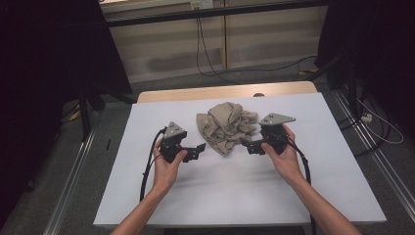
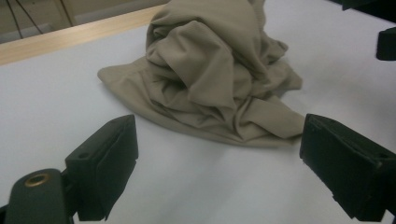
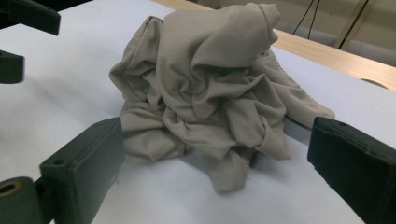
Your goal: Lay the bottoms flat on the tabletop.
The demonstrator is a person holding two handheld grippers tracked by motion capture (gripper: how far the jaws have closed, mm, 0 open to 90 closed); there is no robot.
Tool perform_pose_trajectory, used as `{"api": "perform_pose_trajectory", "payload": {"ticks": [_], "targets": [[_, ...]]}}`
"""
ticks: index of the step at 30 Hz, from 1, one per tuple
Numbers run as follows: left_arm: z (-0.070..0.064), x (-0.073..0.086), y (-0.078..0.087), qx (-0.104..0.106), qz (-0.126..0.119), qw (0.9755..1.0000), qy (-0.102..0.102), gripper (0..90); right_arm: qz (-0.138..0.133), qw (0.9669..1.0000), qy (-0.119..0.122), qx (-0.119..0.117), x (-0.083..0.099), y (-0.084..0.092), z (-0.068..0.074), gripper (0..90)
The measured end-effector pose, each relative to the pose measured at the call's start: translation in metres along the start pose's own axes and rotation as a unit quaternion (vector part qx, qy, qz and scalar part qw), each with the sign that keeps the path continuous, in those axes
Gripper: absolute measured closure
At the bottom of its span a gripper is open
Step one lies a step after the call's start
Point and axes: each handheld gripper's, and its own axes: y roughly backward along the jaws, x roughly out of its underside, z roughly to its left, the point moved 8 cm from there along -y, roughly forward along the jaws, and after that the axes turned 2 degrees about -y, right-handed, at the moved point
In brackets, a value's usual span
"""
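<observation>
A crumpled beige cloth (image 1: pixel 226 125) lies in a heap on the white table (image 1: pixel 244 191), a little behind its middle. My left gripper (image 1: pixel 198 148) hovers just left of the heap, jaws open and pointing at it, nothing between them. My right gripper (image 1: pixel 246 144) stands close to the heap's right side, also open and empty. In the left gripper view the cloth (image 2: pixel 210 70) lies just beyond the open left gripper (image 2: pixel 217 135), apart from both pads. In the right gripper view the cloth (image 3: pixel 210 88) reaches almost between the jaws of the right gripper (image 3: pixel 215 133), untouched by the pads.
A wooden strip (image 1: pixel 225 91) runs along the table's far edge. Black cables (image 1: pixel 205 58) trail over the floor behind it. Dark stands (image 1: pixel 88 103) and metal rails (image 1: pixel 73 171) flank the table. Each gripper's cable hangs toward the front edge.
</observation>
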Motion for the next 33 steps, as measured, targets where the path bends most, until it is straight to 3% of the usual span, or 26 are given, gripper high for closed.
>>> {"api": "perform_pose_trajectory", "payload": {"ticks": [3, 4, 7, 11, 15, 19, 21, 26, 27, 33], "targets": [[0.007, -0.007, -0.008, -0.006, -0.001, 1.0, 0.002, 11.7, 0.011, 0.9999, 0.006, 0.001, -0.005, -0.01, -0.002, 2.5], [0.01, -0.009, -0.011, -0.013, -0.002, 0.9999, -0.006, 10.2, 0.017, 0.9998, 0.004, -0.007, -0.007, -0.017, -0.002, 3.0], [0.015, -0.011, -0.021, -0.015, -0.003, 0.9999, 0.0, 9.8, 0.017, 0.9997, -0.003, -0.019, -0.01, -0.023, -0.001, 4.3], [0.021, -0.01, -0.034, -0.026, 0.009, 0.9996, -0.002, 7.7, 0.036, 0.9993, 0.001, -0.008, -0.014, -0.039, -0.006, 8.5], [0.023, -0.009, -0.045, -0.026, 0.009, 0.9995, 0.018, 4.8, 0.049, 0.9987, 0.004, -0.017, -0.013, -0.055, -0.006, 7.8], [0.025, -0.005, -0.057, -0.038, 0.034, 0.9987, -0.001, 7.6, 0.062, 0.998, -0.008, -0.011, -0.006, -0.075, -0.012, 8.3], [0.024, -0.005, -0.063, -0.034, 0.041, 0.9986, 0.0, 8.3, 0.081, 0.9966, -0.013, -0.005, 0.0, -0.086, -0.016, 8.0], [0.023, -0.006, -0.076, -0.031, 0.053, 0.998, -0.013, 11.4, 0.096, 0.9953, -0.016, -0.003, 0.006, -0.102, -0.025, 5.1], [0.024, -0.004, -0.078, -0.03, 0.061, 0.9975, -0.019, 11.4, 0.099, 0.9949, -0.014, -0.006, 0.007, -0.104, -0.026, 5.3], [0.021, 0.002, -0.101, -0.024, 0.072, 0.9971, -0.006, 11.4, 0.111, 0.9928, -0.032, -0.031, 0.014, -0.114, -0.029, 13.0]]}}
